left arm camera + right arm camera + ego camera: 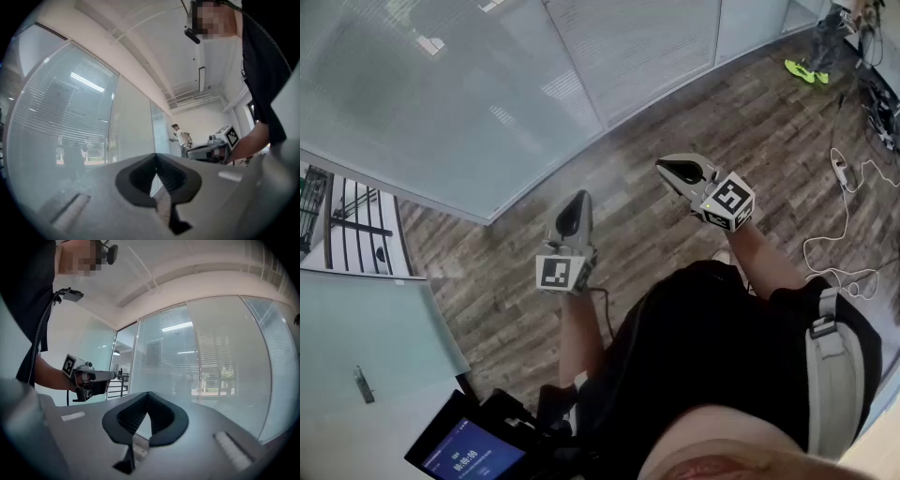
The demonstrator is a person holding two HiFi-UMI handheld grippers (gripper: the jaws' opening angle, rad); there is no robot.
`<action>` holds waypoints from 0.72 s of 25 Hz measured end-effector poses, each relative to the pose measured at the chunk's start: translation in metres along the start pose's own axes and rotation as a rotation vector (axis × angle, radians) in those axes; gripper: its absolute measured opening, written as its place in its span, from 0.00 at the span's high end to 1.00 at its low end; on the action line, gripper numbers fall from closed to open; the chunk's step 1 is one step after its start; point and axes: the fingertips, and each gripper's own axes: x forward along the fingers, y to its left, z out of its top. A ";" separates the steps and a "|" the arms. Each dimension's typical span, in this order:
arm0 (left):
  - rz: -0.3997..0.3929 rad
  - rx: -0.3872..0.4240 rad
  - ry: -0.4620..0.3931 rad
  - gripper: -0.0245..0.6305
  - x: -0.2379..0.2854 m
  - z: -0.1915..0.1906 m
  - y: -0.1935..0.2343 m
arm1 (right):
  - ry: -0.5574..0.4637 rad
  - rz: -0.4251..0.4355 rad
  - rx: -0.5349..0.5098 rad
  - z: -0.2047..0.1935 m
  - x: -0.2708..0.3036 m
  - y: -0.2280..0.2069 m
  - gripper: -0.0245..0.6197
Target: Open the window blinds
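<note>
**Blinds [623, 47] ahead, well apart from both grippers**

Blinds hang behind the glass wall [394, 94], slats running level. A strip of wood floor [675, 112] lies between the wall's foot and the person. The left gripper [575, 202] and right gripper [680, 171] point level at the wall, each with jaws together on nothing. The left looks nearer the wall's foot. No cord or wand visible.

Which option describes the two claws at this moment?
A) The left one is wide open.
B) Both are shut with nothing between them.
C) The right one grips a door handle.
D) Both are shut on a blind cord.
B: the left claw and the right claw each show their tips meeting, with nothing held and only the glass wall beyond them.
</note>
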 end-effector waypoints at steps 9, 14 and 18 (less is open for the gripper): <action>0.001 0.023 -0.021 0.96 0.002 -0.003 0.004 | -0.004 0.003 -0.004 0.003 -0.001 -0.002 0.95; -0.010 0.020 -0.013 0.96 0.005 0.002 -0.004 | 0.004 0.022 -0.020 0.005 -0.002 0.002 0.95; -0.007 0.019 -0.012 0.96 0.001 -0.001 -0.004 | 0.014 0.011 -0.039 0.001 -0.002 0.001 0.95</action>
